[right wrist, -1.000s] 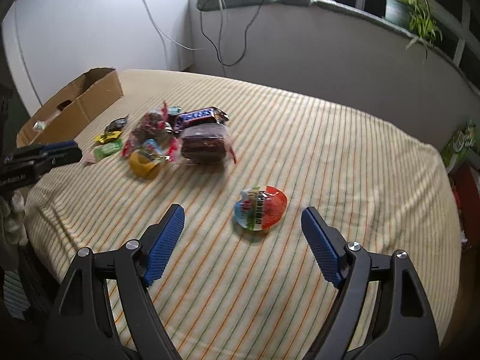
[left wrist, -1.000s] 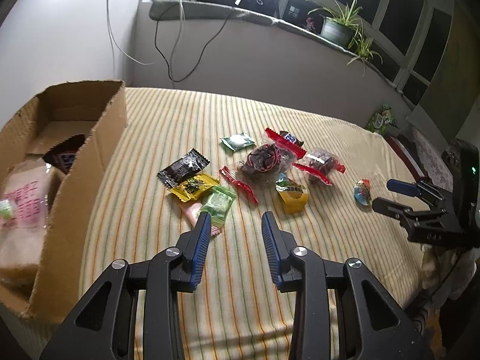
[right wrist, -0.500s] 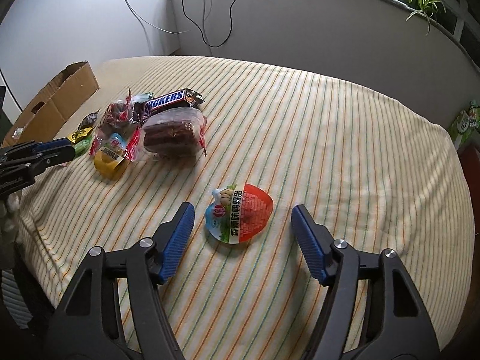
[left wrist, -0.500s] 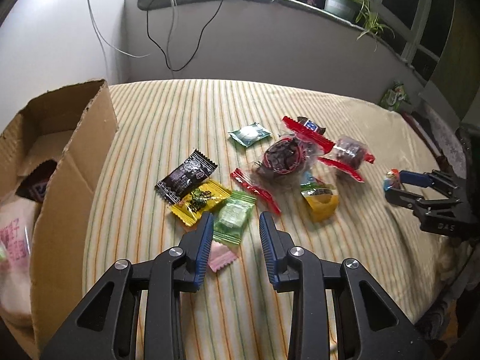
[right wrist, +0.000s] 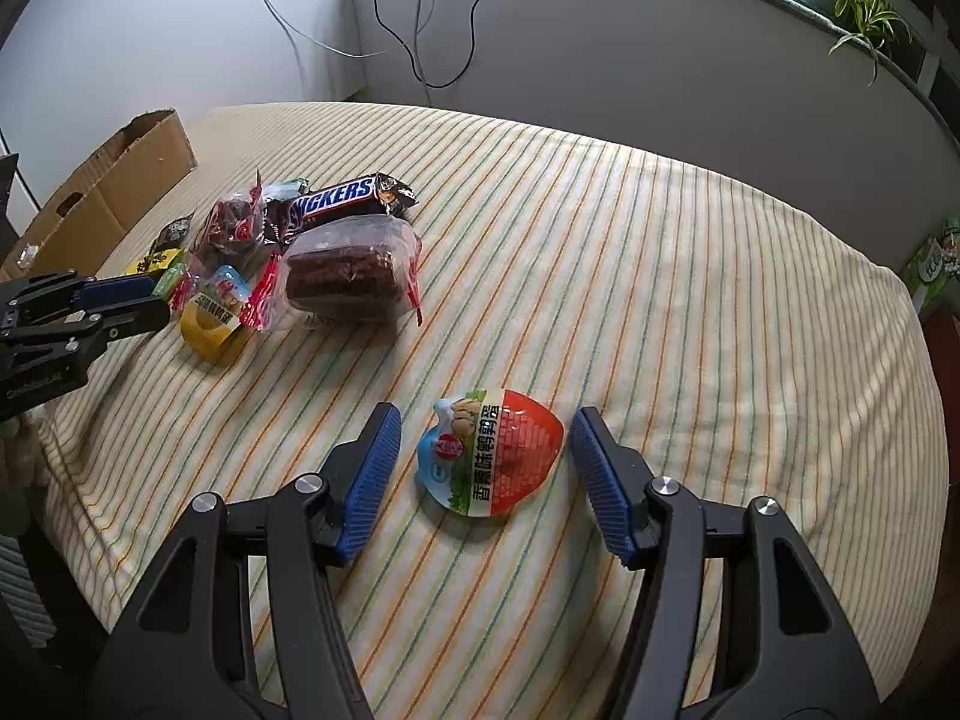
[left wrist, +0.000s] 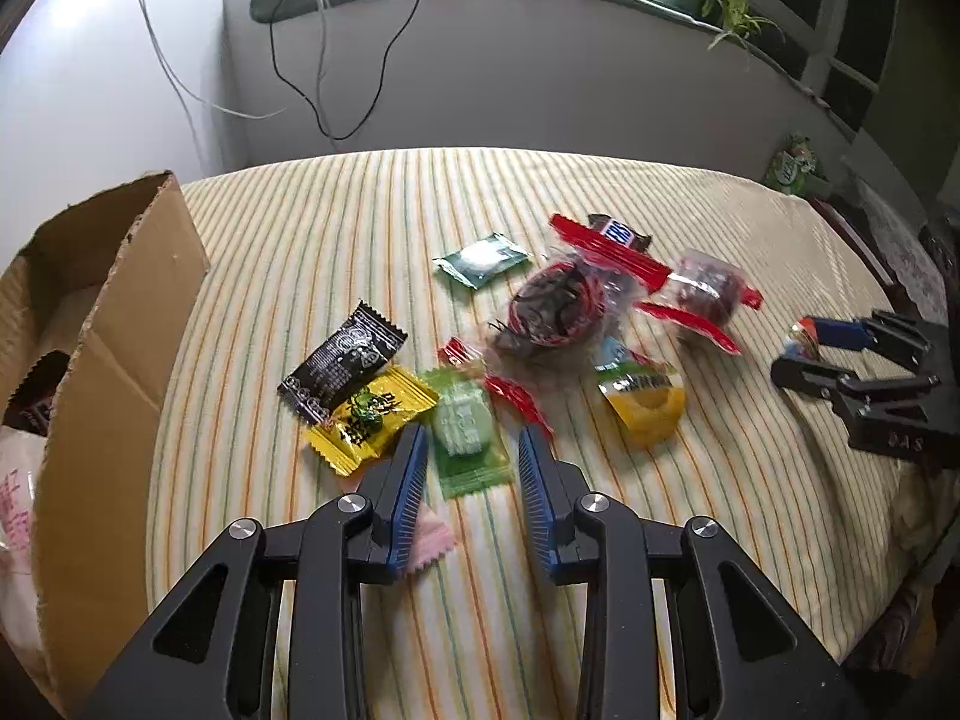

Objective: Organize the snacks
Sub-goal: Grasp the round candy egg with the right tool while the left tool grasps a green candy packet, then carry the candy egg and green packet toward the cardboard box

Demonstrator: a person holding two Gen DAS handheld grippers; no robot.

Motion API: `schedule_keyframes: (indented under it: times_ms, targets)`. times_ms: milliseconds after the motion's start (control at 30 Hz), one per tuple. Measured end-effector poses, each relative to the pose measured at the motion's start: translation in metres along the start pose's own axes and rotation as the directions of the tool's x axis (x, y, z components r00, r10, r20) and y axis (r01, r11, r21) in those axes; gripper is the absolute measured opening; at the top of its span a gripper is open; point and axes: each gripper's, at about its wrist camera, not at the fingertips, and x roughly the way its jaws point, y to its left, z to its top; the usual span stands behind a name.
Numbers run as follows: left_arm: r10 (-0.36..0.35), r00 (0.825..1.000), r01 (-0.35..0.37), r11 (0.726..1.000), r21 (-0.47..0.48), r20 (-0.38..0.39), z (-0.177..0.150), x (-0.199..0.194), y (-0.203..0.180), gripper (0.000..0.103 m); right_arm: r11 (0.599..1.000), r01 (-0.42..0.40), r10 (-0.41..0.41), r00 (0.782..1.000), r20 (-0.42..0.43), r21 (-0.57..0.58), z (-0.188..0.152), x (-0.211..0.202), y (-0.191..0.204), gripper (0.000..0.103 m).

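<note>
Evidently both grippers straddled separate targets: the left gripper (left wrist: 471,459), unclenched low in its frame, bracketed the pale green candy wrapper (left wrist: 465,435), while the right gripper's (right wrist: 483,450) jaws were closing around the egg-shaped red-and-white snack pack (right wrist: 489,459), untouched, lower centre, for boxing in the brown cardboard box (right wrist: 114,195), upper left.

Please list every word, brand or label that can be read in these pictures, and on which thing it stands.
"SNICKERS": on the brown chocolate bar.
"香卤味鹌鹑蛋": on the egg-shaped packet between the right gripper's closing jaws, untouched.
Yellow packet, black packet, gripper body: print too blurred.
</note>
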Motion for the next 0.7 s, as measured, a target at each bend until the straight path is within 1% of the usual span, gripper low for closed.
schedule_keyframes:
  times_ms: [67, 100, 133, 233, 500, 700]
  targets:
    - [0.005, 1.000, -0.005, 1.000, 0.004, 0.001, 0.005, 0.003, 0.001, 0.030, 1.000, 0.010, -0.010, 1.000, 0.001, -0.005, 0.000, 0.000, 0.001, 0.060]
    - [0.011, 1.000, -0.011, 1.000, 0.010, -0.001, 0.006, 0.005, 0.001, 0.030, 1.000, 0.019, -0.019, 1.000, 0.002, -0.006, -0.001, -0.001, 0.001, 0.055]
    - [0.018, 1.000, -0.018, 1.000, 0.017, 0.003, 0.006, 0.006, 0.000, 0.027, 1.000, 0.029, -0.029, 1.000, 0.003, -0.004, -0.001, -0.001, 0.001, 0.051]
    - [0.033, 0.999, -0.033, 0.999, 0.031, 0.013, 0.005, 0.005, -0.003, 0.021, 0.999, 0.034, -0.034, 0.999, 0.007, 0.004, -0.002, -0.003, -0.001, 0.046]
    - [0.017, 0.999, -0.017, 1.000, 0.005, 0.028, 0.004, 0.000, -0.004, 0.020, 0.999, 0.031, -0.031, 0.999, 0.018, 0.010, -0.006, -0.009, 0.000, 0.041]
    - [-0.002, 0.999, 0.002, 1.000, -0.006, 0.052, -0.004, -0.014, 0.000, 0.020, 0.999, 0.017, -0.018, 0.999, 0.028, 0.034, -0.010, -0.018, -0.001, 0.040]
